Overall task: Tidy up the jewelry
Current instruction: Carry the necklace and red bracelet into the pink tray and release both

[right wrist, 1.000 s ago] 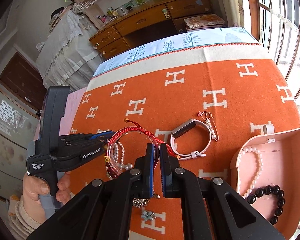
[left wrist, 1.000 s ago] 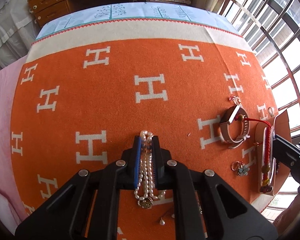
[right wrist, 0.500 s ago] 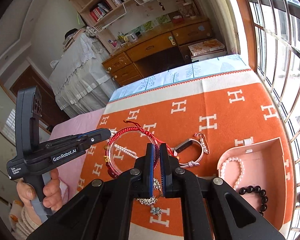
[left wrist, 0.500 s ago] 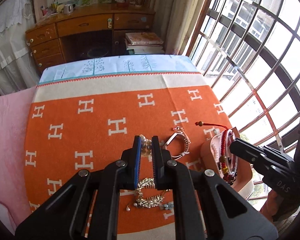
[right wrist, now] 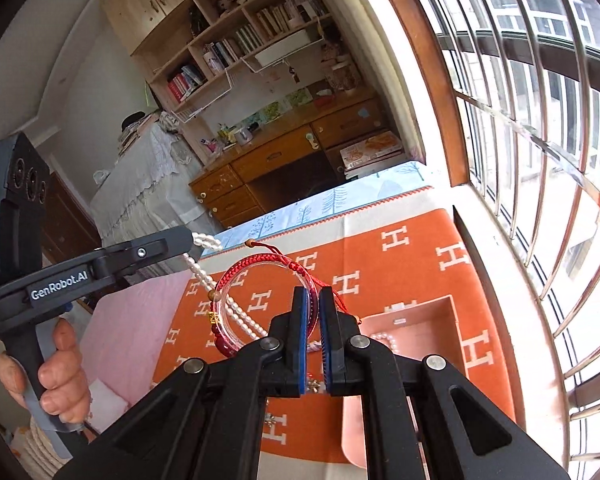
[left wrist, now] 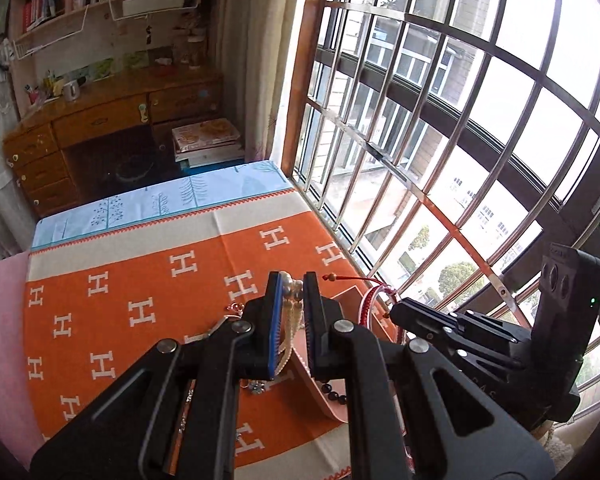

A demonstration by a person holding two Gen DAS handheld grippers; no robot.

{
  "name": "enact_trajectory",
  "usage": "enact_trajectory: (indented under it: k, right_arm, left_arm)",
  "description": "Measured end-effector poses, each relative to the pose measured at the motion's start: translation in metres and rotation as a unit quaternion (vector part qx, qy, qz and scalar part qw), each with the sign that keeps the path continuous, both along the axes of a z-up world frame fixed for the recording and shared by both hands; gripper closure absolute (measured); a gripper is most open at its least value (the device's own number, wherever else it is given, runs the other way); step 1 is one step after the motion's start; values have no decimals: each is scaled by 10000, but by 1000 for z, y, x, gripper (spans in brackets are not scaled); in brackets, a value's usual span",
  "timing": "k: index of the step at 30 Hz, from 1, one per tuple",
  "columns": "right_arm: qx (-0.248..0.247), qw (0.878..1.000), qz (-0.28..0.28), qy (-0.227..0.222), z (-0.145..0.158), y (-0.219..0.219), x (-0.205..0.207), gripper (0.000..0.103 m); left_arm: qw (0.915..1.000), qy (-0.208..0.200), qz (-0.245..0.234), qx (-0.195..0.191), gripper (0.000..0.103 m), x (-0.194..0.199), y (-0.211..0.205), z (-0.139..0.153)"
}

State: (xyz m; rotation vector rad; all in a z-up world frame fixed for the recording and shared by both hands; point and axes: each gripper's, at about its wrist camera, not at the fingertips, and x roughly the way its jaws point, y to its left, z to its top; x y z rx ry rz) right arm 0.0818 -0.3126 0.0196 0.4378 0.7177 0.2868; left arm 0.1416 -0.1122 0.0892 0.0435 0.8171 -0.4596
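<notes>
My left gripper (left wrist: 291, 280) is shut on a white pearl necklace (left wrist: 288, 332) that hangs down between its fingers, high above the orange blanket. In the right wrist view the left gripper (right wrist: 186, 238) shows at the left with the pearl strands (right wrist: 204, 276) dangling. My right gripper (right wrist: 313, 294) is shut on a red braided and clear bracelet (right wrist: 256, 264), also lifted. It shows in the left wrist view (left wrist: 396, 308) with the red bracelet (left wrist: 370, 300). A pink jewelry box (right wrist: 428, 316) lies open below with pearls (right wrist: 380, 338) inside.
The orange blanket with white H marks (left wrist: 140, 308) covers the bed. Small trinkets (left wrist: 256, 388) lie on it near the box (left wrist: 312, 384), which holds black beads (left wrist: 334, 394). A barred window (left wrist: 440, 140) is close on the right. A wooden desk (left wrist: 112, 116) stands beyond the bed.
Both grippers have risen well above the blanket with their jewelry and tilted up. The left gripper has moved right, over the box.
</notes>
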Motion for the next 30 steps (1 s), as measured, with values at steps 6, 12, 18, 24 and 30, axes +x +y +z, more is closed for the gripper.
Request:
enact_trajectory:
  k: [6,12,18,24,30]
  right_arm:
    - [-124,9990,-370,207,-29,-48,-18,97]
    - [-140,9970,-490,590,-80,-78,-26,97]
    - [-131,9945,-378,969,-132,-77,-24,97]
    - [-207,9927,-341,1140,-157,-67,-17,97]
    - [-214,9917,-340,1224,-169,-63,1,97]
  left_arm:
    - [9993,239,-272,1,96,-4,-46,-25]
    - [9975,561,-359,228,95,-2,-74,-81]
    - [9935,977,-302,496,95,4,-88,-145]
    - [9927,1001,-32,665,95,7,-88,-182]
    - [9919,994,210,767,95,1,-74,-197]
